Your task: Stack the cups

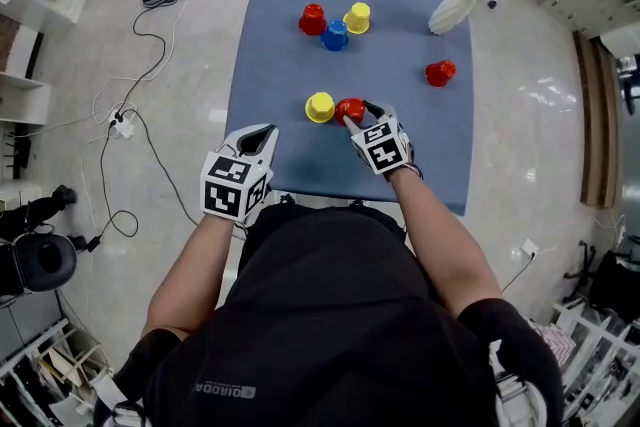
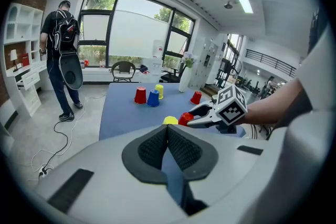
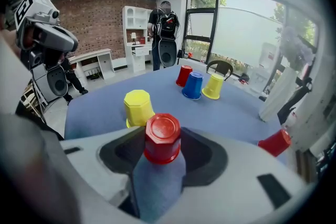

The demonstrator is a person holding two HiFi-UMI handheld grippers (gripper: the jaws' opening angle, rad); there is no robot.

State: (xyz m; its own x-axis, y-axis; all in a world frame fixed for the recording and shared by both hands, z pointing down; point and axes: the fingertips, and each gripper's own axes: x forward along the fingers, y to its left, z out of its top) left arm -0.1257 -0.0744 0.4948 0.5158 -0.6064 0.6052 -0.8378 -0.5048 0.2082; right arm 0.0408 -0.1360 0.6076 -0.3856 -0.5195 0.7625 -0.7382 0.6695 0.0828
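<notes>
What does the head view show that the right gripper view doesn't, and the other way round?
Only the head view: the person's arms and dark shirt, the floor cables, and the table's whole outline.

Only the right gripper view: the brick wall, the windows, and a standing person's backpack.

Both: the near red cup gripped in the right claw, the near yellow cup, the far red cup, blue cup and far yellow cup, and the lone red cup.
</notes>
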